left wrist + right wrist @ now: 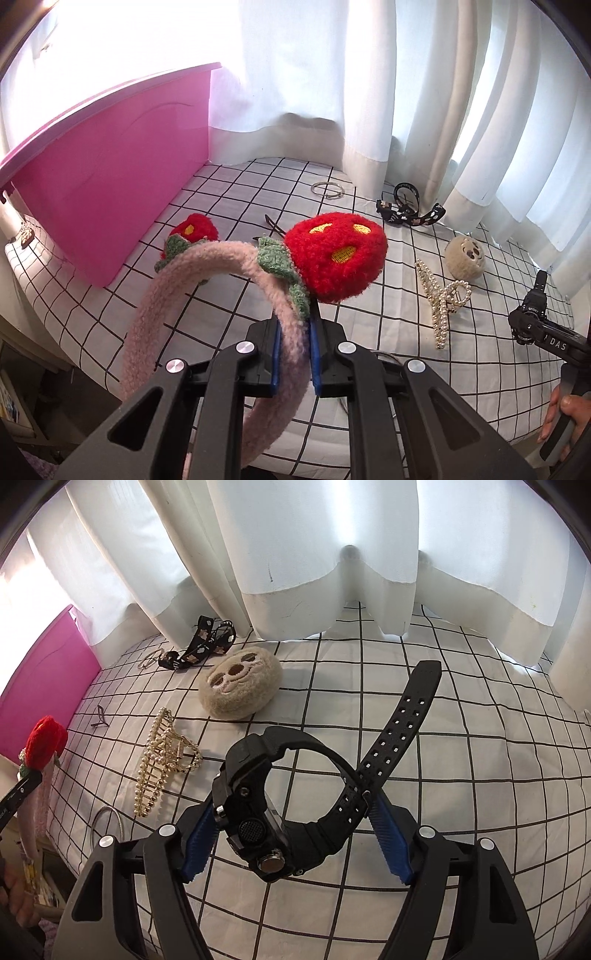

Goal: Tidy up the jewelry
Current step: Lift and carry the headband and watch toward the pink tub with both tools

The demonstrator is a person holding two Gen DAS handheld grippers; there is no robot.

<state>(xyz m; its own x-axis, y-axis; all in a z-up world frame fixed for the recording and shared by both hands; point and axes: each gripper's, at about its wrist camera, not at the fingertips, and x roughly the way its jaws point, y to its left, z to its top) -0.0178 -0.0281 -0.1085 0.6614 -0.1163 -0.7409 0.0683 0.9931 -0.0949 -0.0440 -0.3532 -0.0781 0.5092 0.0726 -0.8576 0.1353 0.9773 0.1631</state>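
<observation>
The left tool [295, 354] is squeezed tight on a fluffy pink headband with red knitted strawberries [218, 280], held up above the bench with its white checked cloth [332, 229]. The right tool [295, 834] grips a chunky black plastic watch [258, 812] between its blue pads, also up off the cloth. A pearl hair claw [162, 764] lies near the front edge, and a big pink box [110, 184] stands at the left edge.
</observation>
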